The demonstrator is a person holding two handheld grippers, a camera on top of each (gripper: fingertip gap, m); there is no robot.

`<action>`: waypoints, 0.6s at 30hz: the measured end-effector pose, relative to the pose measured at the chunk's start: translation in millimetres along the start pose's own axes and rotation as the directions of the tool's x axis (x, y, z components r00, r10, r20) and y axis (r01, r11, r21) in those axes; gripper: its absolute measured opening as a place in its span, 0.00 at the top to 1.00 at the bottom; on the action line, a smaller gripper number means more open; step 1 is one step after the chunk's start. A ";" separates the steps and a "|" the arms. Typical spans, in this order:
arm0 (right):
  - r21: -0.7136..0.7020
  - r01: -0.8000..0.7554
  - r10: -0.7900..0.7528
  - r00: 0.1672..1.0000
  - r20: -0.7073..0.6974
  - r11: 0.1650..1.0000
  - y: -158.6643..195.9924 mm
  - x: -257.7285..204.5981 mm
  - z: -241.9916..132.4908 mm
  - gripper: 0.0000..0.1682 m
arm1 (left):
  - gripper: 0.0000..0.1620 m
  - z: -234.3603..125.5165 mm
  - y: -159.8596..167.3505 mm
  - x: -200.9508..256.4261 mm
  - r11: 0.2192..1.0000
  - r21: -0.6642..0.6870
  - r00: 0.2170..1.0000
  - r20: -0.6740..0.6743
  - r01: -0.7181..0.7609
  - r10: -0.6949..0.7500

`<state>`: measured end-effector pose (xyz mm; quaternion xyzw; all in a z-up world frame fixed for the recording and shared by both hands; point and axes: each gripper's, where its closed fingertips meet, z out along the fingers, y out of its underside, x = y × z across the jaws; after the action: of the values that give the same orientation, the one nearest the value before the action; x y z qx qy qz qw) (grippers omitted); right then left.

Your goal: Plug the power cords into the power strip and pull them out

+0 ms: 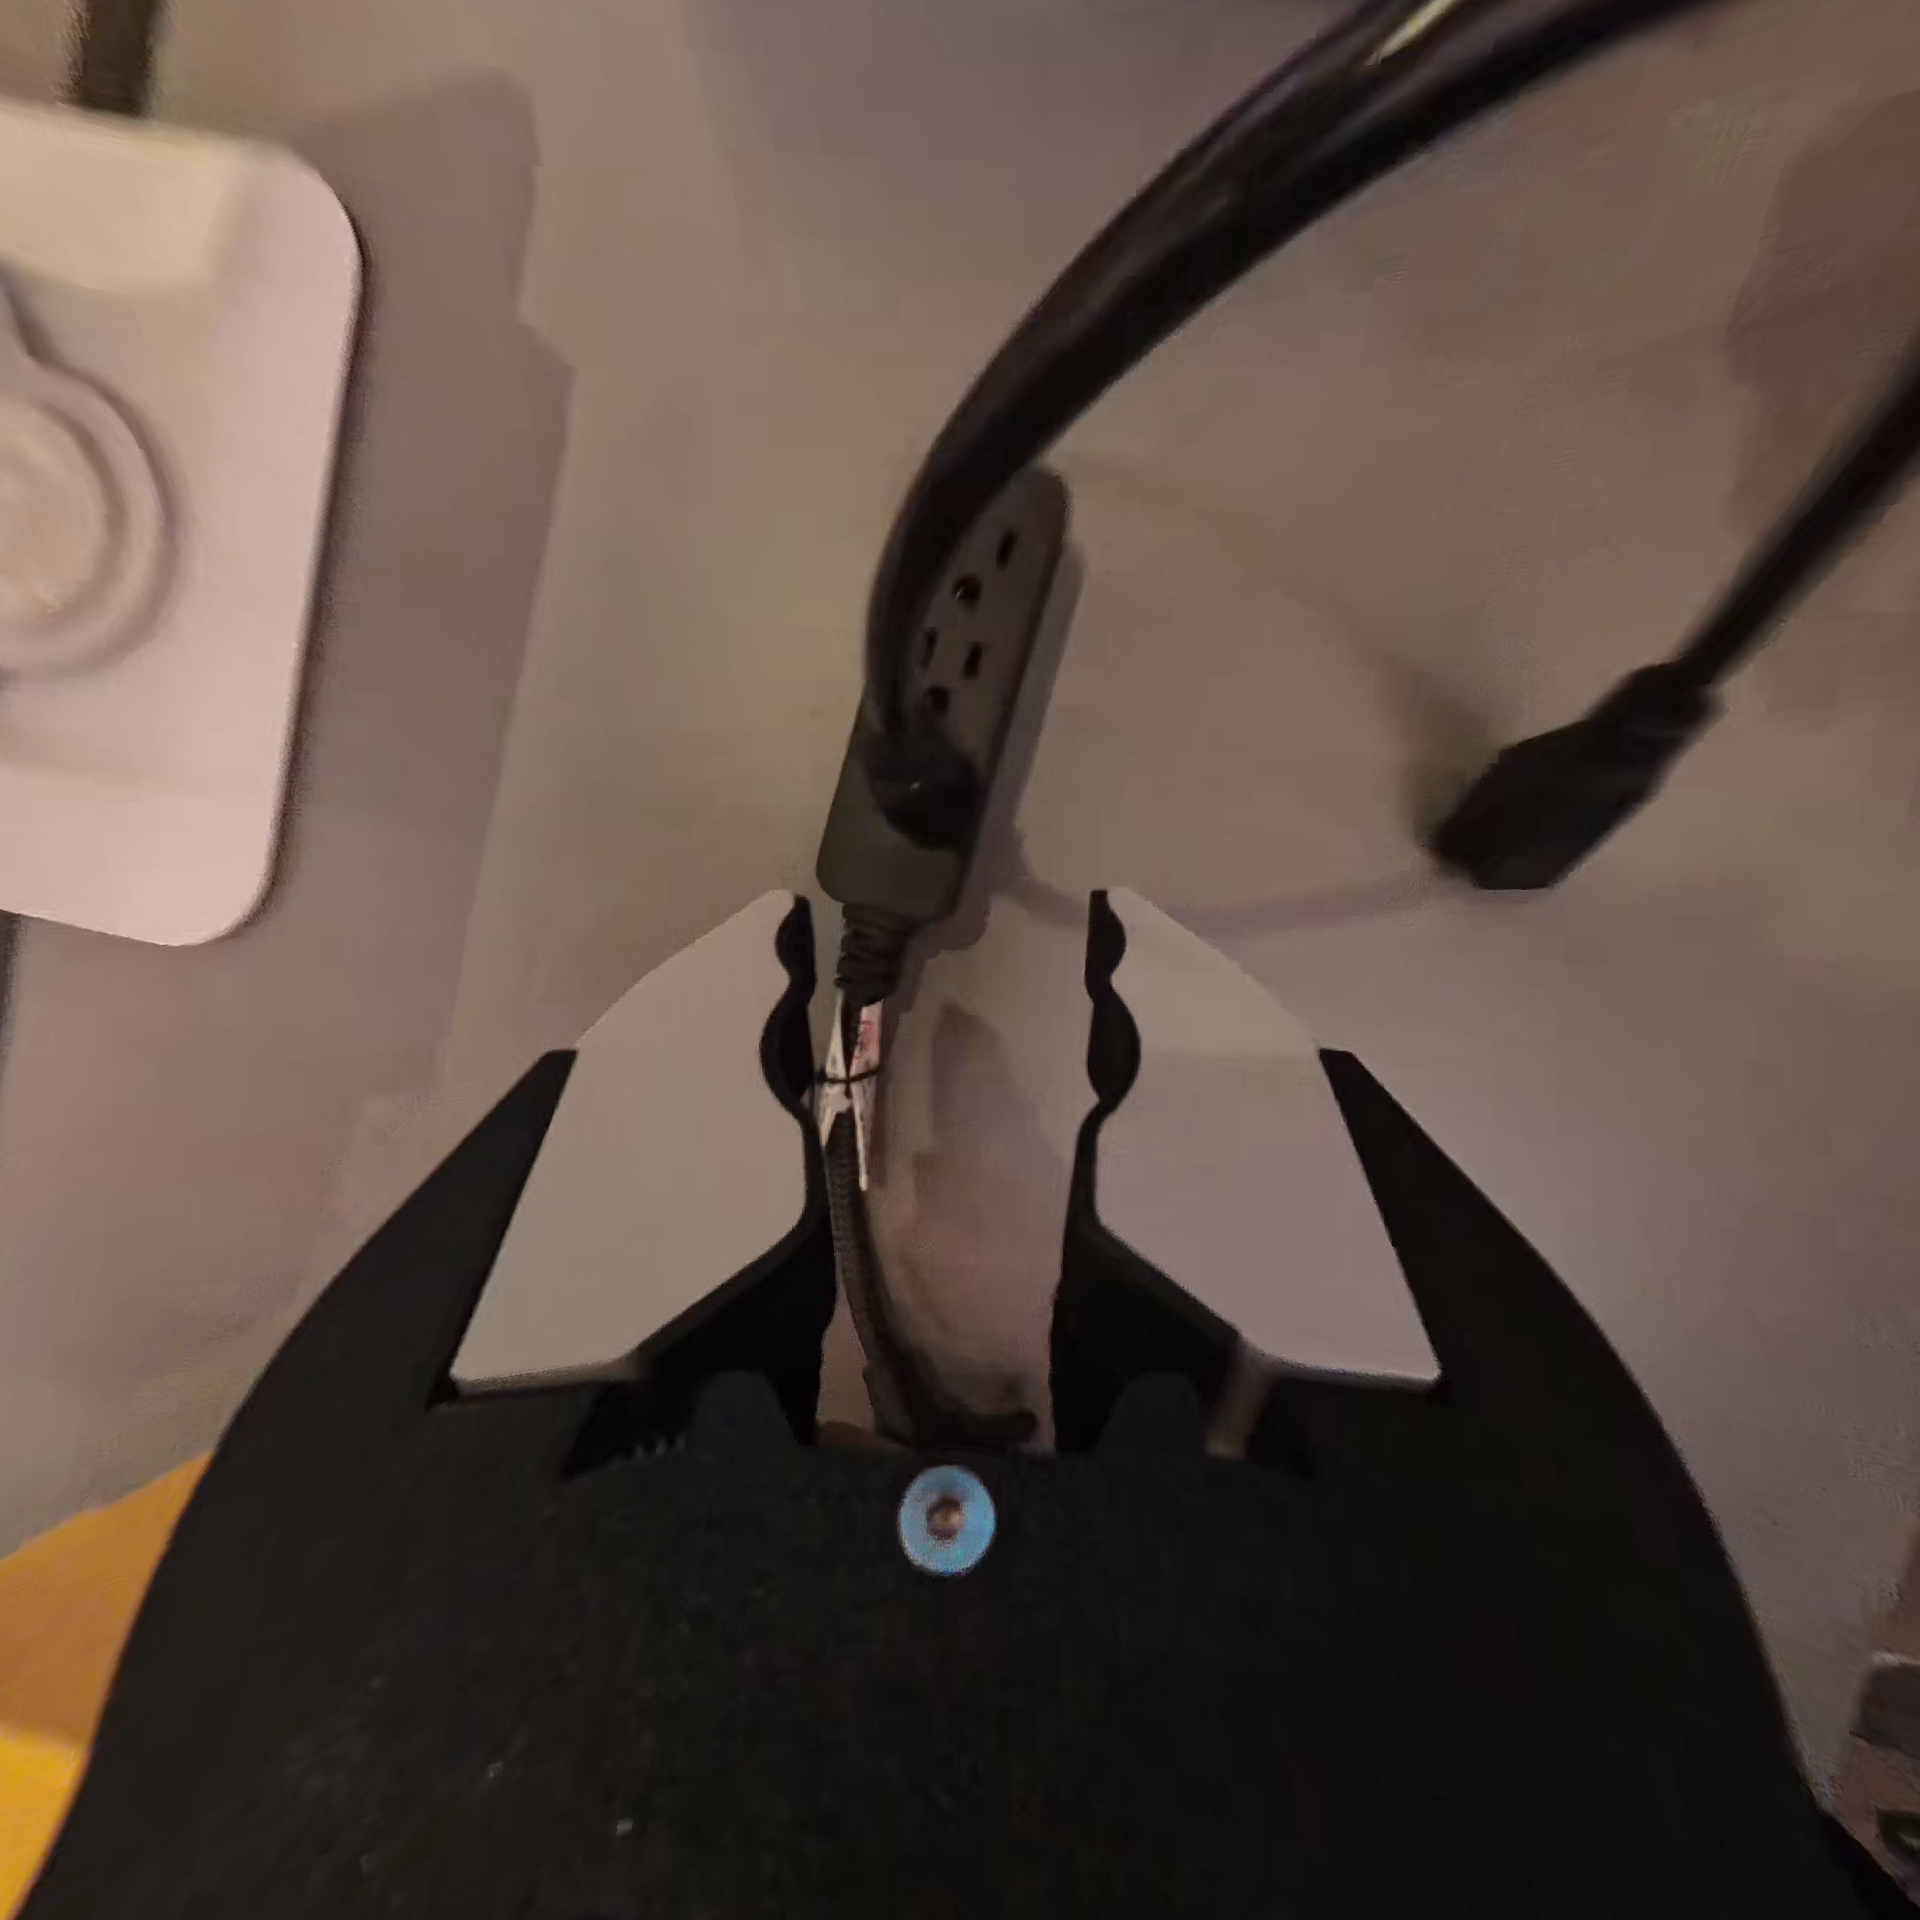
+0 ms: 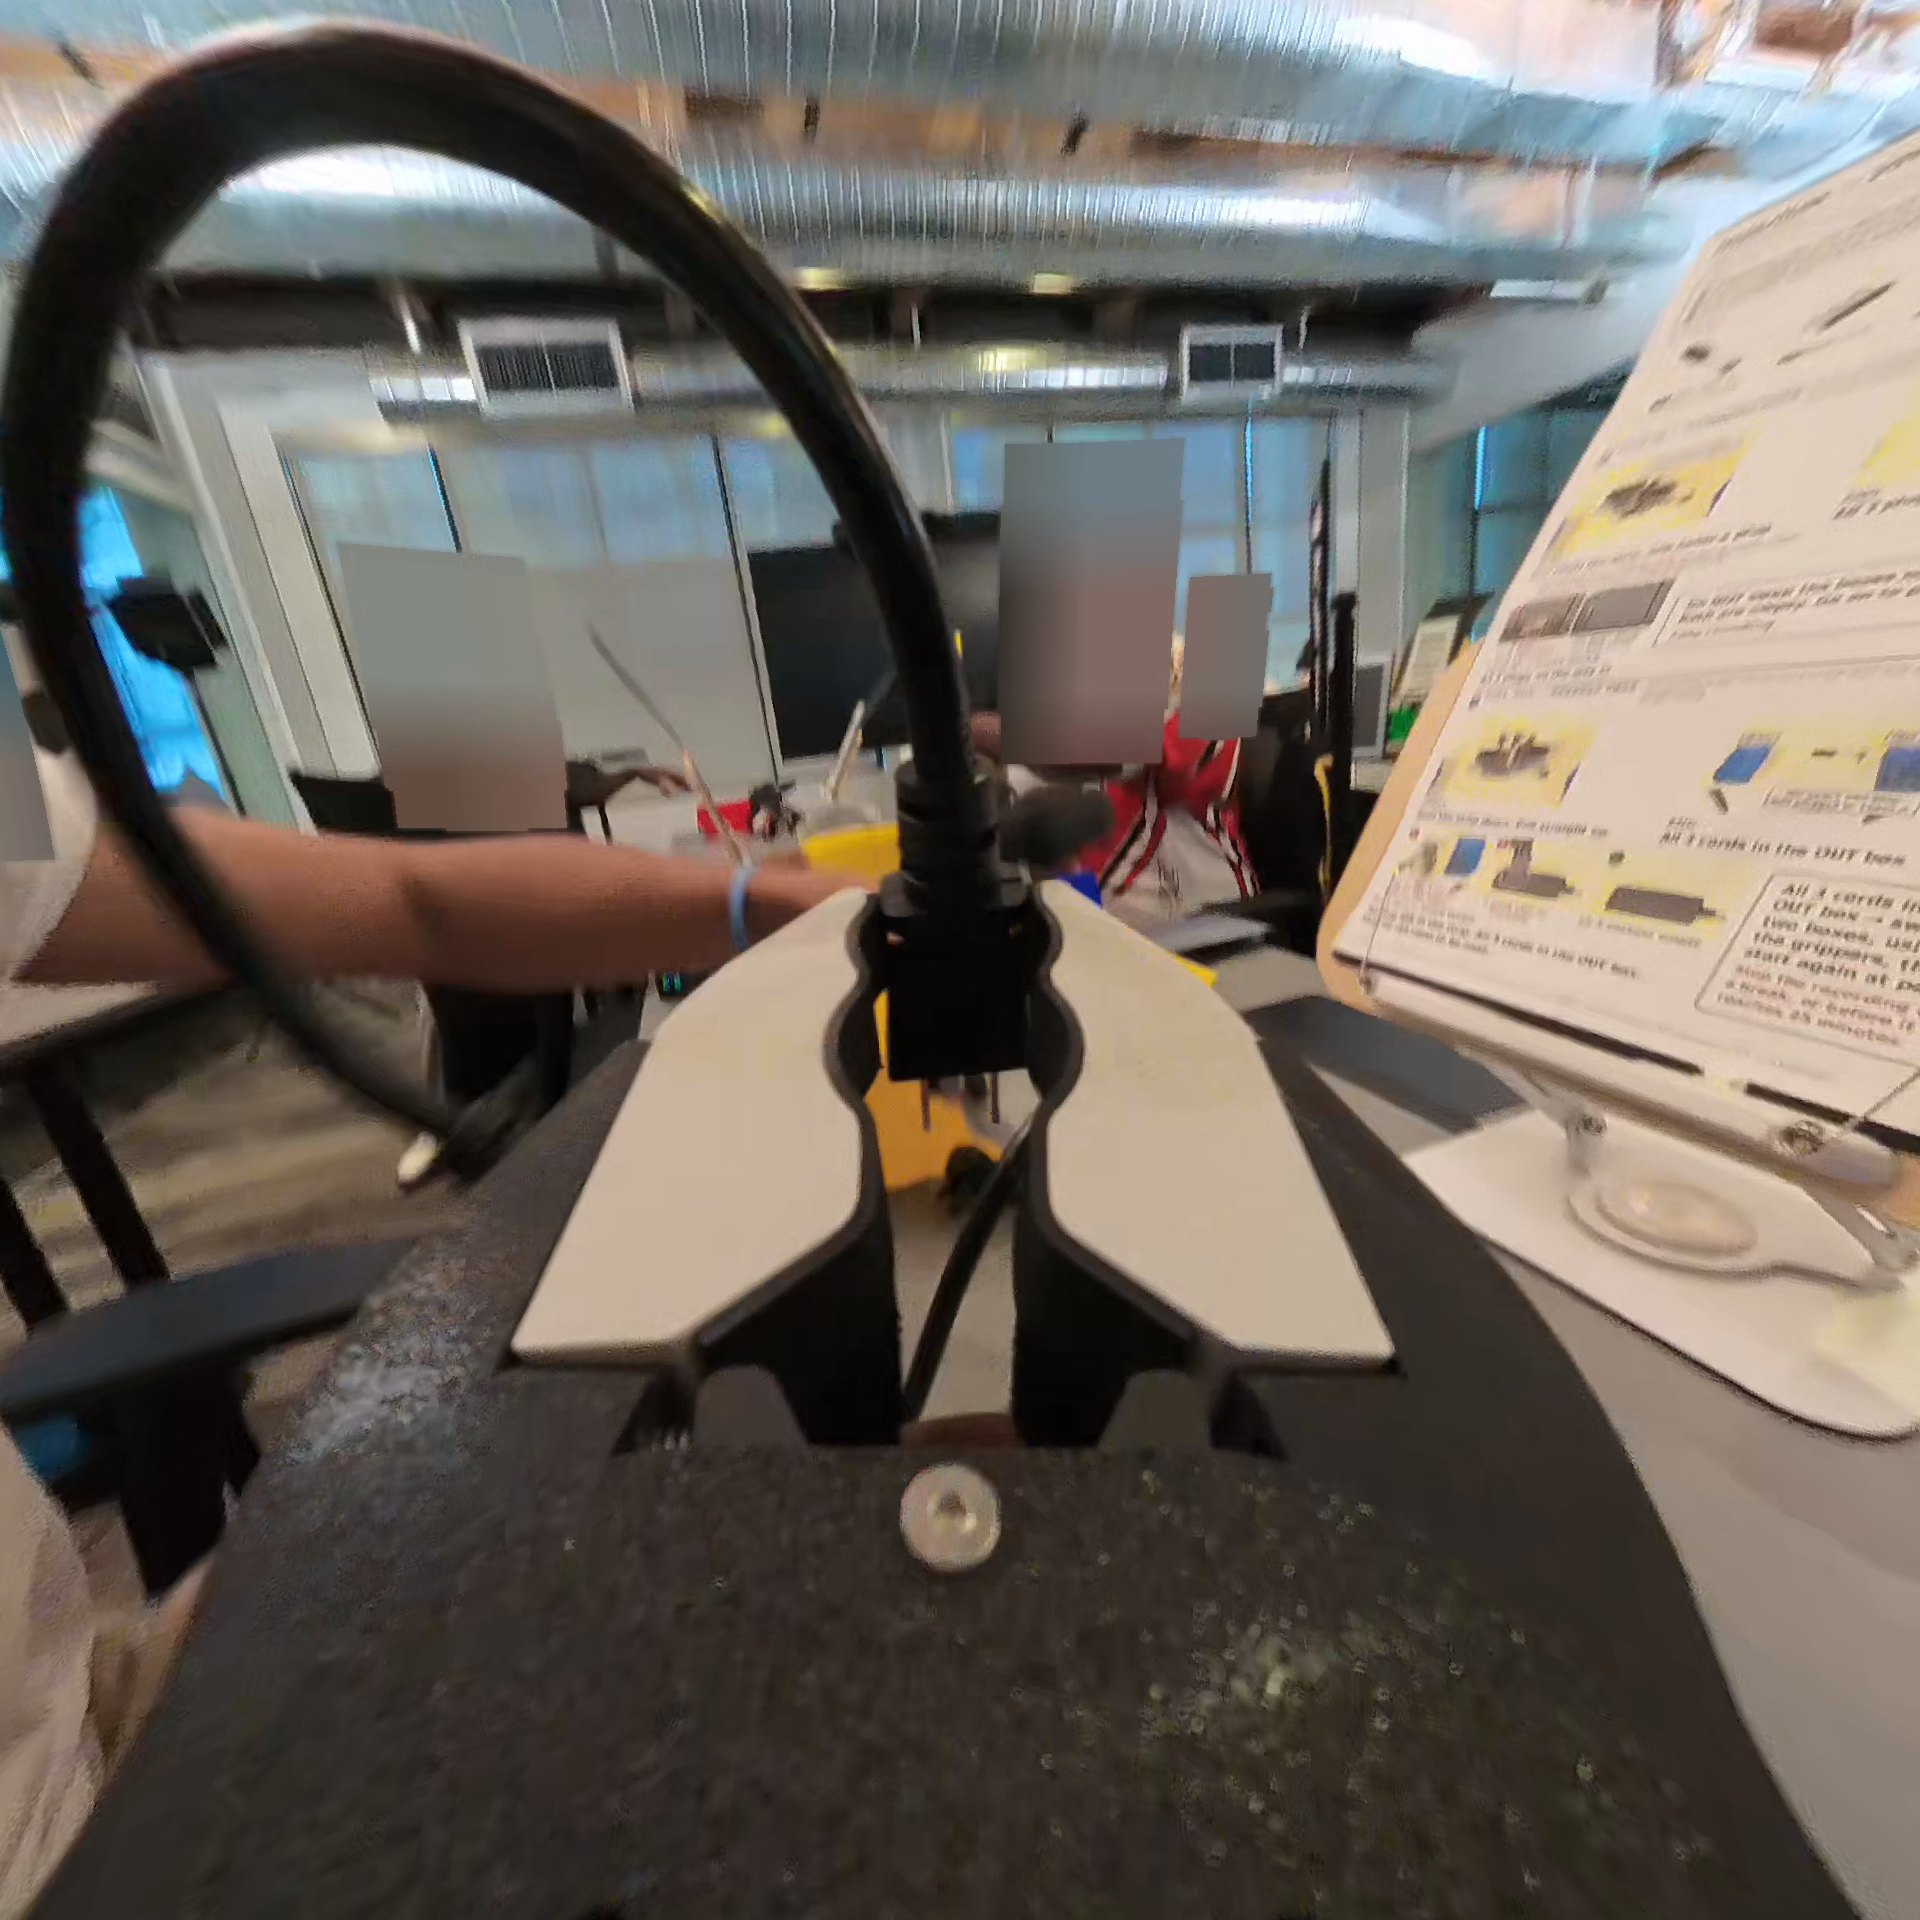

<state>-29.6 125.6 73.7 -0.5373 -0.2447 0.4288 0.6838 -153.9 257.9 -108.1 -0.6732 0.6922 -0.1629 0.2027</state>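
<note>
- The grey table (image 1: 675, 416) carries the black power strip (image 1: 951, 665), lying just beyond the left gripper (image 1: 940, 914), whose fingers stand spread around the strip's own lead.
- A black power cord (image 2: 312, 187) loops high; its plug (image 2: 951, 987) is pinched in the right gripper (image 2: 951, 935), prongs pointing back.
- A loose black connector (image 1: 1558, 790) lies right of the strip.
- A yellow container (image 2: 847, 847) sits behind; contents hidden.

Open office: silver ceiling ducts (image 2: 935, 208); glass partitions (image 2: 644, 499); grey tabletop (image 1: 675, 416)
</note>
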 end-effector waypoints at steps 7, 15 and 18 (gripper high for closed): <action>0.184 -0.179 0.179 0.984 0.017 0.966 29.3 44.8 27.7 0.86 | 0.72 73.0 12.4 -12.0 0.999 -0.029 0.992 -0.122 -0.022 0.019; -0.050 -0.150 0.152 0.987 0.042 0.987 116.5 92.7 73.7 0.86 | 0.73 87.8 14.6 -8.6 0.991 -0.010 0.980 -0.145 -0.136 0.133; -0.146 -0.095 0.105 0.992 0.064 0.985 140.2 105.0 85.4 0.86 | 0.73 86.2 17.9 -9.1 0.987 -0.008 0.973 -0.166 -0.162 0.159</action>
<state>-89.1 267.3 -46.2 -0.5808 -0.2718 0.4628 0.6120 -126.2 271.7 -191.0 -0.6014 0.7605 -0.1936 0.1503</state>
